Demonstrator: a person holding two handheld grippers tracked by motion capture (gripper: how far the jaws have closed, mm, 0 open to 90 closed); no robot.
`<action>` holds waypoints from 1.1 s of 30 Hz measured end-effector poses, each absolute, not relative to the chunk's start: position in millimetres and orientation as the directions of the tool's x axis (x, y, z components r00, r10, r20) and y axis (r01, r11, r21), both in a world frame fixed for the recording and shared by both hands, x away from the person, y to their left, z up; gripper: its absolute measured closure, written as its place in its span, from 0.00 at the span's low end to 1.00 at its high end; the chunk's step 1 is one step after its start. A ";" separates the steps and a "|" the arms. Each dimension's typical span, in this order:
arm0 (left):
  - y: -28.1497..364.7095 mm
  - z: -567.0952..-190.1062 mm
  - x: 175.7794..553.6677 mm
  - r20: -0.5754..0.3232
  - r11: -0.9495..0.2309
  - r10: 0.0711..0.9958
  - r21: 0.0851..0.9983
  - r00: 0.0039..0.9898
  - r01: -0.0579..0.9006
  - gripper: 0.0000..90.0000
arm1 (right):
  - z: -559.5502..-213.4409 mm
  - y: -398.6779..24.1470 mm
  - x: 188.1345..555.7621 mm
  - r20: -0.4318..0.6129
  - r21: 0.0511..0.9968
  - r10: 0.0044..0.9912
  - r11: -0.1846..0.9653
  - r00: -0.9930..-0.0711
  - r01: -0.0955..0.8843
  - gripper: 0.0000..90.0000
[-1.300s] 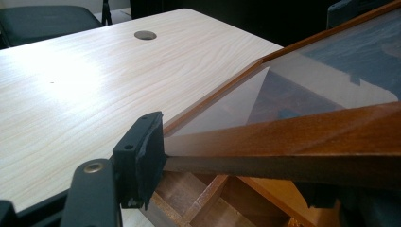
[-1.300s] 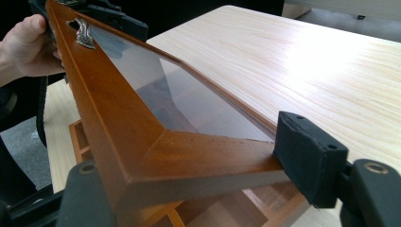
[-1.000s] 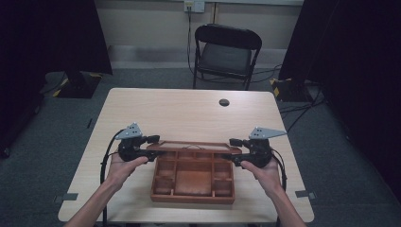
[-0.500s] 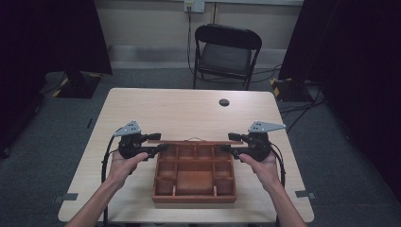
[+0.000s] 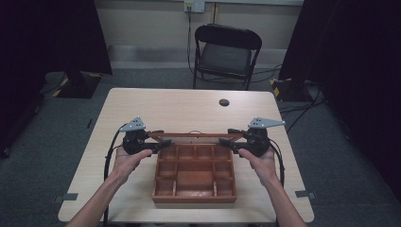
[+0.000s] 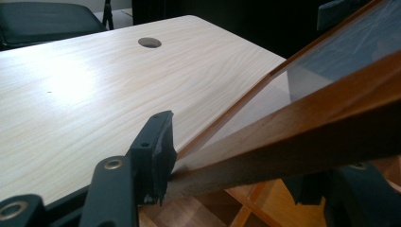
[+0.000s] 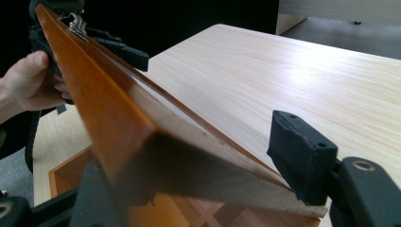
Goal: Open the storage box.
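Observation:
A brown wooden box (image 5: 194,197) with several compartments sits on the table's near half. Its glass-paned lid (image 5: 191,135) is tipped up along the far side. My left gripper (image 5: 158,138) grips the lid's left end and my right gripper (image 5: 226,137) its right end. Both pairs of jaws have just been closing with the lid's frame between them. In the left gripper view the lid frame (image 6: 302,127) is pressed by one pad (image 6: 158,151). In the right gripper view the lid (image 7: 123,118) runs away between the jaws of my right gripper (image 7: 198,175), and far off a hand holds its other end.
The light wooden table (image 5: 165,106) stretches bare behind the box, with a round cable hole (image 5: 224,102) near its far edge. A black folding chair (image 5: 227,52) stands beyond the table. Dark curtains flank the room on both sides.
The lid has tipped a little further up from the box, so more of the compartments show. Both hands have barely shifted.

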State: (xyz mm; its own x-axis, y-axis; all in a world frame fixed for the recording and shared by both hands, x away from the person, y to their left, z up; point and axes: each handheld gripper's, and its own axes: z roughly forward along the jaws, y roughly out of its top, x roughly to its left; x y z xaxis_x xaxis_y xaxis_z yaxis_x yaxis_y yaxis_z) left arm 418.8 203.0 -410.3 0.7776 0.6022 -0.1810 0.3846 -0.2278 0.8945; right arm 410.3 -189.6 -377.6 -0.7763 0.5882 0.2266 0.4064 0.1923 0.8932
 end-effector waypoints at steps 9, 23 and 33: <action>205.1 -417.3 429.5 -0.232 -0.172 0.620 0.892 0.750 0.418 0.50 | -377.9 -189.3 421.5 0.249 0.900 0.613 0.140 -0.750 0.413 0.42; 207.6 -420.1 437.7 -0.237 -0.175 0.607 0.891 0.758 0.419 0.52 | -389.2 -188.6 432.9 0.230 0.890 0.636 0.169 -0.737 0.423 0.45; 209.0 -426.3 442.1 -0.252 -0.175 0.602 0.884 0.758 0.434 0.53 | -396.6 -185.0 439.3 0.235 0.882 0.633 0.180 -0.738 0.435 0.43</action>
